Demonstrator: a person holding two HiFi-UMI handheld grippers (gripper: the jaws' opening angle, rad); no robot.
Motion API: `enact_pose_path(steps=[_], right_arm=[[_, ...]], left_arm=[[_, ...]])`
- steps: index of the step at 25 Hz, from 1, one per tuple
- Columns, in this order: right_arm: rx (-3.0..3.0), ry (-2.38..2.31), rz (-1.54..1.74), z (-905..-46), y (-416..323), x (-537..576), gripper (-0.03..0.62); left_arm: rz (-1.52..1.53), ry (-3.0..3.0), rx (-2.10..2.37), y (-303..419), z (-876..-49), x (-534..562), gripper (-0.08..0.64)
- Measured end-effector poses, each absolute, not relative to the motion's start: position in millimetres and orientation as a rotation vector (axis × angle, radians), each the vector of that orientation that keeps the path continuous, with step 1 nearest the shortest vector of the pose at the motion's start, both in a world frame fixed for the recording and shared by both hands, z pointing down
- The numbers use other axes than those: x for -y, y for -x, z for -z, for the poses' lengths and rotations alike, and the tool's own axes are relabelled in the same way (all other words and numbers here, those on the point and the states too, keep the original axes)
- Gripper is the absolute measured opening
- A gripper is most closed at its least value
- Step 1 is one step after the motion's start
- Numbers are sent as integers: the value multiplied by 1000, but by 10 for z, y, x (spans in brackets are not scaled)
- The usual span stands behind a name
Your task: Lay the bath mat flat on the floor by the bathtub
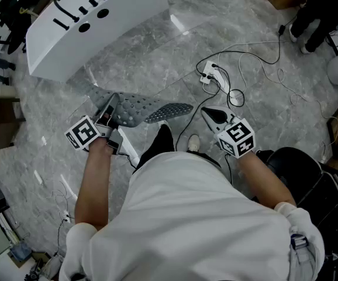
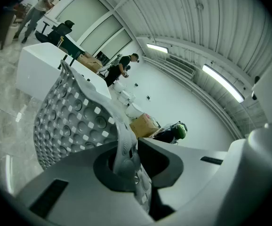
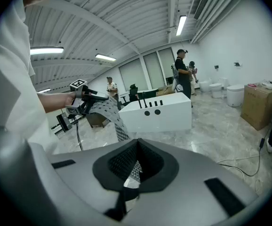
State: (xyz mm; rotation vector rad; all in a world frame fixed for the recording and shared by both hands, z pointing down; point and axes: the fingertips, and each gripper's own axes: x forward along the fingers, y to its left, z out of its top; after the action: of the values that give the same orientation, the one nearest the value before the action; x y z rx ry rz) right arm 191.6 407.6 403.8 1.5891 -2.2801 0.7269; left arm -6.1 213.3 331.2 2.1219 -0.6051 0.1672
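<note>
Left tongs (image 1: 107, 113) clamp one end of the grey bath mat (image 1: 151, 109), which is held above the marble floor (image 1: 157, 63). Right tongs (image 1: 209, 114) are pressed together near its free end. The bathtub (image 1: 99, 16) stands at eleven o'clock, and a power strip (image 1: 211, 78) with trailing cables lies at one o'clock.

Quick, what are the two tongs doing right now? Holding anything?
Left tongs: closed on the bath mat.
Right tongs: closed, holding nothing.
</note>
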Motion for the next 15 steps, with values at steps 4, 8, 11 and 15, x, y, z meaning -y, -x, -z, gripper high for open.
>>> enact_pose_path(steps=[4, 8, 11, 15], right_arm=[[2249, -1609, -729, -3987, -1899, -3759, 6], [2206, -1609, -706, -3947, -1915, -3318, 6], [2189, -1648, -721, -3841, -1944, -2901, 8], [2184, -1690, -732, -3682, -1899, -2417, 17]], left_arm=[[-148, -2121, 591, -25, -3273, -1834, 37], [-122, -2134, 555, -186, -3254, -1407, 35], [-132, -2152, 522, -319, -3269, -1051, 34], [-172, -2172, 445, -522, -3277, -677, 32]])
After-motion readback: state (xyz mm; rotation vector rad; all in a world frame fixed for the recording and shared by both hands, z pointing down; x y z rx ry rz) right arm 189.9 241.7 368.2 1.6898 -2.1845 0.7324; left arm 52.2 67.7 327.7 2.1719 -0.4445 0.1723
